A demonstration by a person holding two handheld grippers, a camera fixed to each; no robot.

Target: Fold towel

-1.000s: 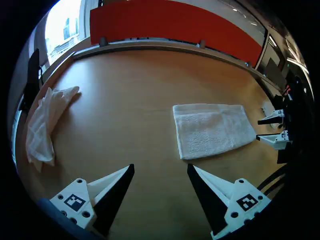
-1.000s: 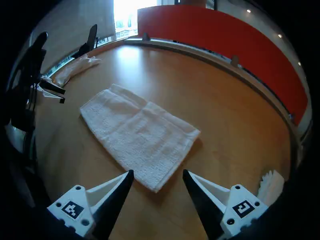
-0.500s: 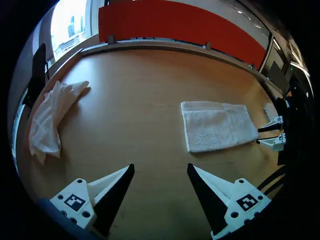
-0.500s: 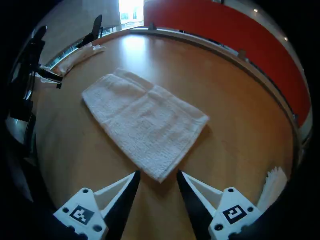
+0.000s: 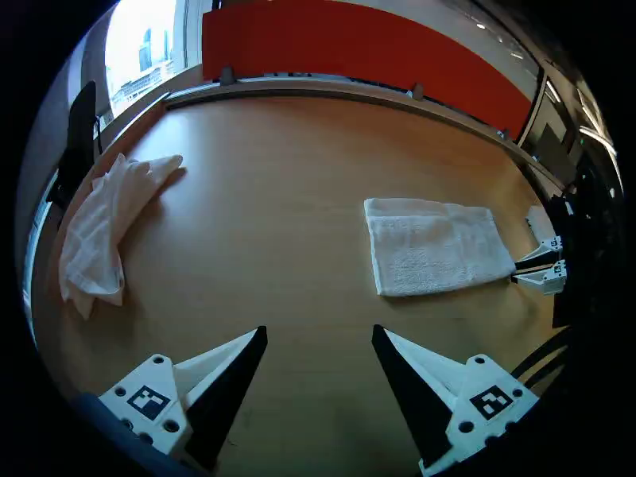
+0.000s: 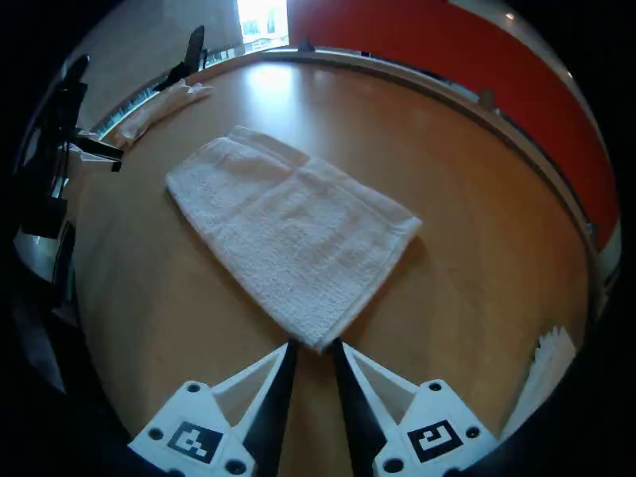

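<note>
A folded white towel (image 5: pixel 437 256) lies flat on the wooden table (image 5: pixel 270 207), right of centre in the left gripper view. In the right gripper view the folded towel (image 6: pixel 294 230) runs diagonally, its near corner between the tips of my right gripper (image 6: pixel 316 348), whose fingers have closed onto that corner. That right gripper (image 5: pixel 514 270) is also seen at the towel's right corner in the left gripper view. My left gripper (image 5: pixel 318 334) is open over bare table, well short of the towel, and appears far off as the left gripper (image 6: pixel 118 157) in the right gripper view.
A crumpled white cloth (image 5: pixel 103 222) lies at the table's left edge; the same crumpled cloth (image 6: pixel 163 107) is at the far left in the right gripper view. A small white stack (image 6: pixel 544 374) sits near the right edge. A red partition (image 5: pixel 358 48) backs the table.
My right gripper moved forward and narrowed its fingers onto the towel's near corner. The left gripper stayed open and drew back slightly, so the towel looks a little farther off.
</note>
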